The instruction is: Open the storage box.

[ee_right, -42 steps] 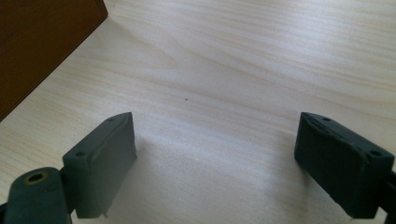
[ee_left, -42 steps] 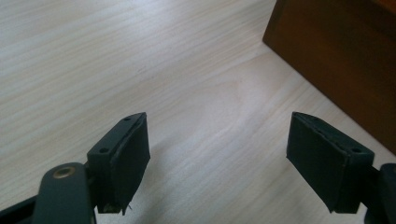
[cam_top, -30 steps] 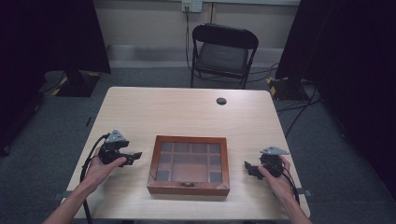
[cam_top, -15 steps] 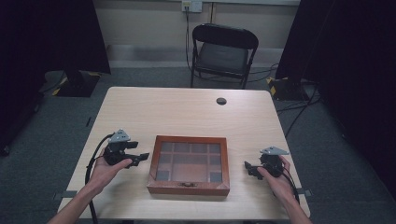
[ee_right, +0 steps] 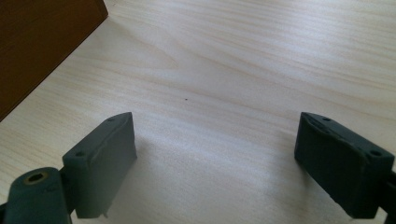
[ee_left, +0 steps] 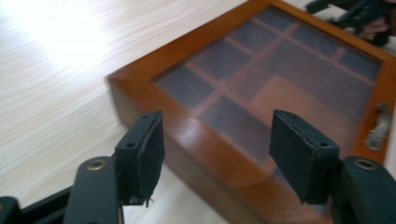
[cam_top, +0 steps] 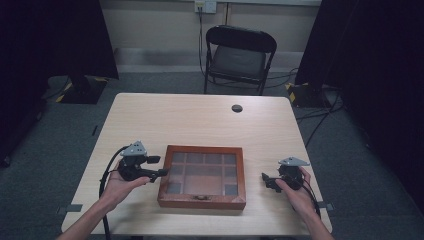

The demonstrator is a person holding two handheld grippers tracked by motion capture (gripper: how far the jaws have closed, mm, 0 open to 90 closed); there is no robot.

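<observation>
At the box's [cam_top: 202,176] left edge my left tool [cam_top: 161,166], jaws closing, nothing gripped. I'd square it on the rim [ee_left: 196,140]. Right tool [cam_top: 266,180] wide on desk [cam_top: 200,120].

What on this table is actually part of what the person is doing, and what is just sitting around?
Part of the job:
- wooden box with a glass lid and a metal clasp
- left gripper, its jaws just closing, at the box's left edge but nothing gripped
- right gripper, open, right of the box

Just lying about:
- small dark disc in the table
- folding chair beyond the table
</observation>
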